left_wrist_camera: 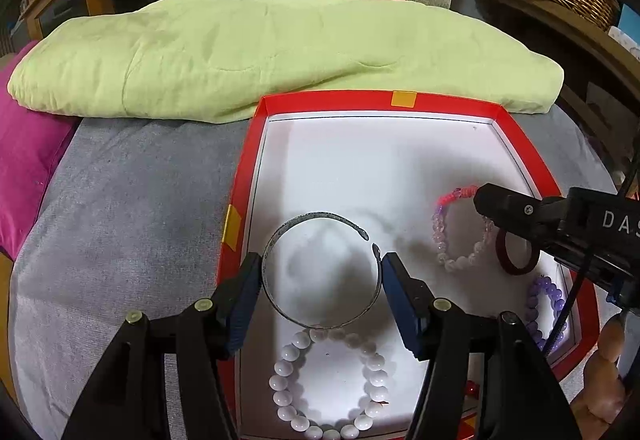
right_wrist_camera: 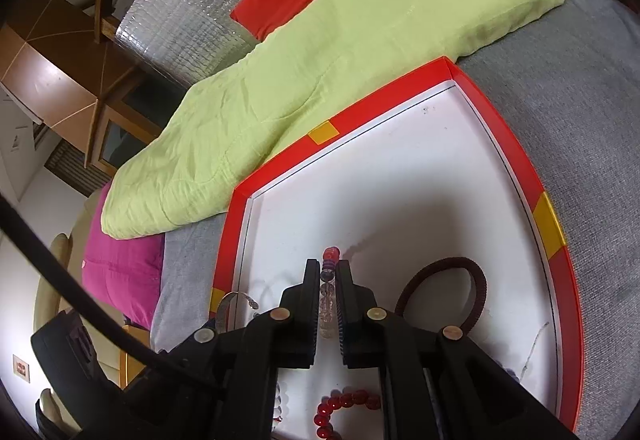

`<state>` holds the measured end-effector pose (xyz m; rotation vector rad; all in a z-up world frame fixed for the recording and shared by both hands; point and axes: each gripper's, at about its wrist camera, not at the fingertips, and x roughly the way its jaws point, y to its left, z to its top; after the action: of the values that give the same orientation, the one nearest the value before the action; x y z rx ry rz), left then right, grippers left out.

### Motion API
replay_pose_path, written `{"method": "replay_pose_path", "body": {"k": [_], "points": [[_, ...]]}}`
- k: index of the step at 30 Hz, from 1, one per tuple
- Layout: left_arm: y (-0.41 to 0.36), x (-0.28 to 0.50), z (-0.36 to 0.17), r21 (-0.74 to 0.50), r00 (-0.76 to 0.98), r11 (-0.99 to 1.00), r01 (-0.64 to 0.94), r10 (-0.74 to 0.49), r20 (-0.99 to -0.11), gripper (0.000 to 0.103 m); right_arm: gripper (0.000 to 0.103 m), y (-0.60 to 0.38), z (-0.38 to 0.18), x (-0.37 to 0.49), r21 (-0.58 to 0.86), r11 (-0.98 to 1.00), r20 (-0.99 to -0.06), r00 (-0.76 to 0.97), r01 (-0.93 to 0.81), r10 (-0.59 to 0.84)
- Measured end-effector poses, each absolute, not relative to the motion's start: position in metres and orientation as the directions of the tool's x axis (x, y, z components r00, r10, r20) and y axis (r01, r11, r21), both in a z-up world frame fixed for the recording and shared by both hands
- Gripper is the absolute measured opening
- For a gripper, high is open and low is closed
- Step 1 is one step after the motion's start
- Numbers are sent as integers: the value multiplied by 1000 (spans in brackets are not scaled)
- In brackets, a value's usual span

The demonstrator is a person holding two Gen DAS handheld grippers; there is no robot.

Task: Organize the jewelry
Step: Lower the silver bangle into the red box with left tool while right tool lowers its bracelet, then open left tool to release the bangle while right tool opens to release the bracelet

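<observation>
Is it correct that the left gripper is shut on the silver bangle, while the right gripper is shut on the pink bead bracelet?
Not quite. In the left wrist view, the left gripper is open around the silver bangle. The right gripper is indeed shut on the pink bead bracelet.

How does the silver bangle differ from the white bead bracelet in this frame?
The silver bangle is a thin metal band with an open gap; the white bead bracelet is a closed ring of round beads. The bangle sits between the open left gripper fingers; the bead bracelet lies nearer the camera, ungripped. Both rest in the red-rimmed box.
</observation>
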<state>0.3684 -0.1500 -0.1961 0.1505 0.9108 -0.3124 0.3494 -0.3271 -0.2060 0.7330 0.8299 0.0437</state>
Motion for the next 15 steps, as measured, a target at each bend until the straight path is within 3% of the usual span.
{"method": "replay_pose_path", "body": {"k": [15], "points": [[-149, 364, -190, 43, 605, 950, 311, -163, -780, 63, 12, -332, -206, 349, 609, 748, -667, 679, 261, 306]]}}
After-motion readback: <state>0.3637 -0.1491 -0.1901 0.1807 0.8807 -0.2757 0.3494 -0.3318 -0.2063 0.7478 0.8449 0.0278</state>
